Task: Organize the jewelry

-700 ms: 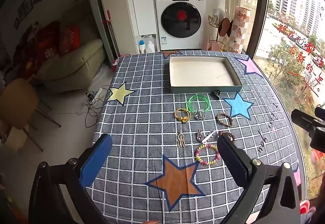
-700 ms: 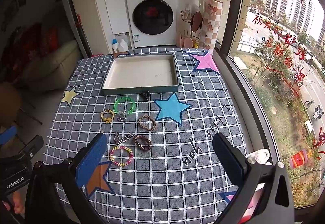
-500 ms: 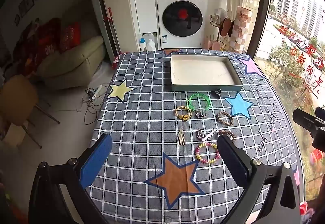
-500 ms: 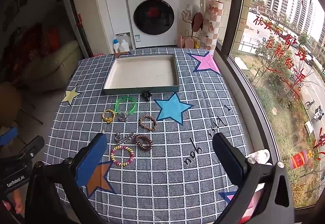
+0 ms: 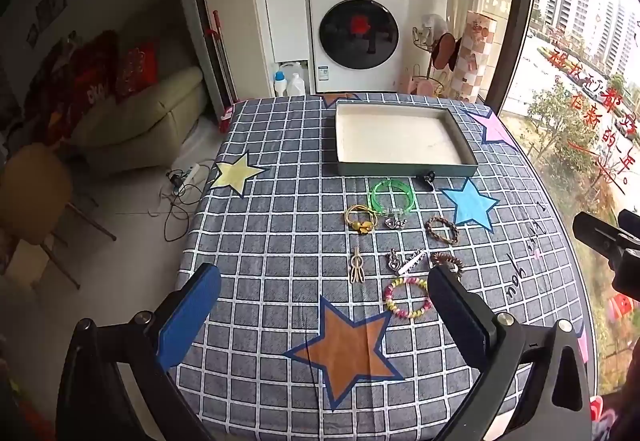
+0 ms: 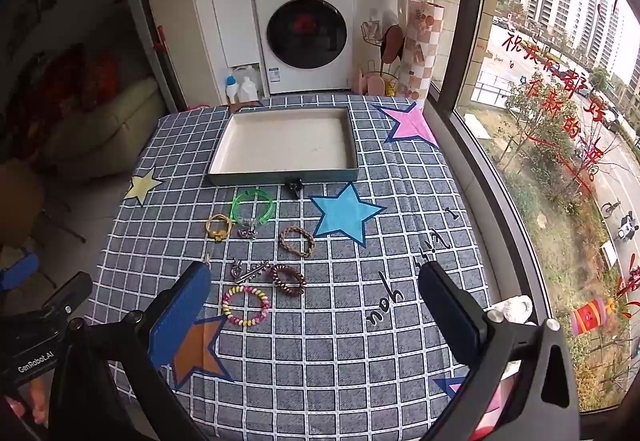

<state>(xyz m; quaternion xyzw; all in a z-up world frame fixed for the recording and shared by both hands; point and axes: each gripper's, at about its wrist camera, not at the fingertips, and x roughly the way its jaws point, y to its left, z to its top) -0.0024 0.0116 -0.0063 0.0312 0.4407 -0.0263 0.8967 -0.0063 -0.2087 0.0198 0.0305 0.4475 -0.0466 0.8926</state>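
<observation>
Several pieces of jewelry lie on the checked tablecloth in front of an empty grey tray (image 5: 466, 151) (image 6: 222, 155). They include a green bangle (image 5: 392, 195) (image 6: 253, 206), a yellow ring-shaped piece (image 5: 360, 219) (image 6: 218, 227), a braided brown bracelet (image 5: 442, 229) (image 6: 296, 240), a coiled brown hair tie (image 5: 447, 261) (image 6: 287, 280), a multicoloured bead bracelet (image 5: 407, 297) (image 6: 245, 305), silver charms (image 5: 404, 261) (image 6: 248, 271) and a small gold pendant (image 5: 356, 269). My left gripper (image 5: 324, 305) is open and empty above the table's near edge. My right gripper (image 6: 316, 301) is open and empty, to the right of the jewelry.
A small black clip (image 5: 426, 177) (image 6: 295, 185) lies against the tray's front wall. The table's right edge runs along a window (image 6: 472, 177). A washing machine (image 5: 360, 41), a sofa (image 5: 140, 125) and a chair (image 5: 36, 197) stand beyond the table.
Both grippers have shifted only slightly; the views have drifted a little. The jewelry and tray have not moved.
</observation>
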